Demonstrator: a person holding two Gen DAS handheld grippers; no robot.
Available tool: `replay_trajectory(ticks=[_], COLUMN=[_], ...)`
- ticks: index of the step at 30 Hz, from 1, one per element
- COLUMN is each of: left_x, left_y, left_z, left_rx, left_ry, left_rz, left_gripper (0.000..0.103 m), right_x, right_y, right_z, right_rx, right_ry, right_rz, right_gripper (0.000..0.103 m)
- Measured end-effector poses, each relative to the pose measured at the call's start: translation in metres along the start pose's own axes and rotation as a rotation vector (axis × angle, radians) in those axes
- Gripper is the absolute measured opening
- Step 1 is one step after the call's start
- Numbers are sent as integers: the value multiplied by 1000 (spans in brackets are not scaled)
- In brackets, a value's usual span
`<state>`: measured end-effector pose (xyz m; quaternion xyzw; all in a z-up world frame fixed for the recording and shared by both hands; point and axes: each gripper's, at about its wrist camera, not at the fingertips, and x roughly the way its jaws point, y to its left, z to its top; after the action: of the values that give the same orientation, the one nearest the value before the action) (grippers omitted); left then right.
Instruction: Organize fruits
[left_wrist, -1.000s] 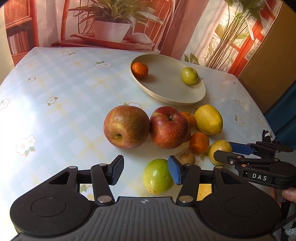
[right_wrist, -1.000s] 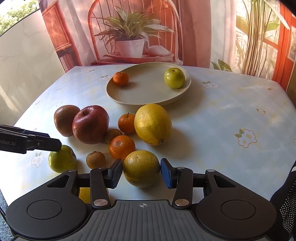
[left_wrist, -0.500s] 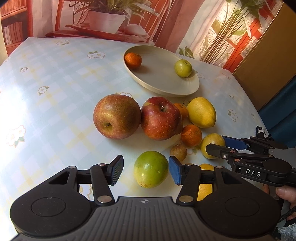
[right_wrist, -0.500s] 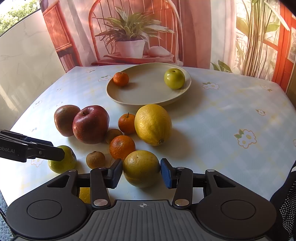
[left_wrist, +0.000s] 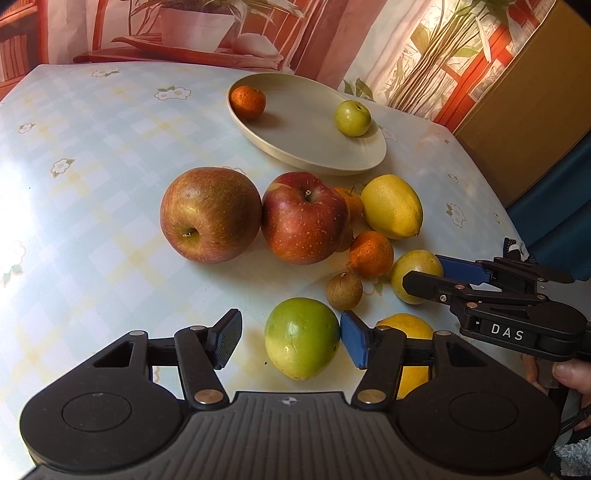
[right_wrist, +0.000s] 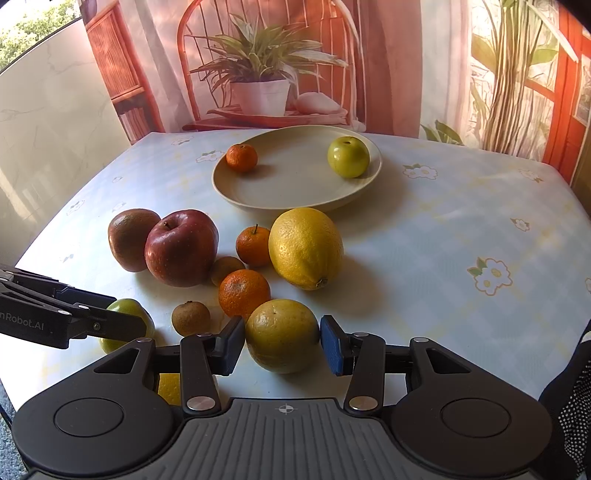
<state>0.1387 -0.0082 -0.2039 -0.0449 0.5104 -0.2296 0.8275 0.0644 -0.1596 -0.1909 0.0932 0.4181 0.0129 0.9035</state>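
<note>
Toward the surface's far edge, the plate (right_wrist: 295, 192) holds a mandarin (right_wrist: 241, 157) and a small green fruit (right_wrist: 348, 156). Left tool (left_wrist: 290, 338), spread, flanks a green apple (left_wrist: 301, 338); right tool (right_wrist: 282, 341), spread, flanks a yellow citrus (right_wrist: 282, 334) near the front edge.

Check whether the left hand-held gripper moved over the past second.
Yes. The left hand-held gripper advanced toward the beige plate, bringing the green round fruit between its fingers.

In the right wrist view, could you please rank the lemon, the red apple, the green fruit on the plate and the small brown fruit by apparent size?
1. lemon and red apple, too alike to rank
2. green fruit, though farthest away
3. small brown fruit
</note>
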Motion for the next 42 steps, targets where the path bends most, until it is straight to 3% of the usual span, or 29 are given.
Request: replay_trajectory(ticks=[3,14,42], left_x=[-1,-10,-9], left_y=[-1,0,-2], left_z=[0,0,-2], left_rx=[2,52,70], left_ry=[-13,-41,-5], left_rz=[-28,66,73], left_gripper=[47,47,54], right_x=[0,-1,-2], right_y=[0,0,-1], right_z=[0,0,-1], right_rx=[0,0,2], right_ry=[0,0,0], right_rz=[0,-3,-6], right_gripper=[41,41,41])
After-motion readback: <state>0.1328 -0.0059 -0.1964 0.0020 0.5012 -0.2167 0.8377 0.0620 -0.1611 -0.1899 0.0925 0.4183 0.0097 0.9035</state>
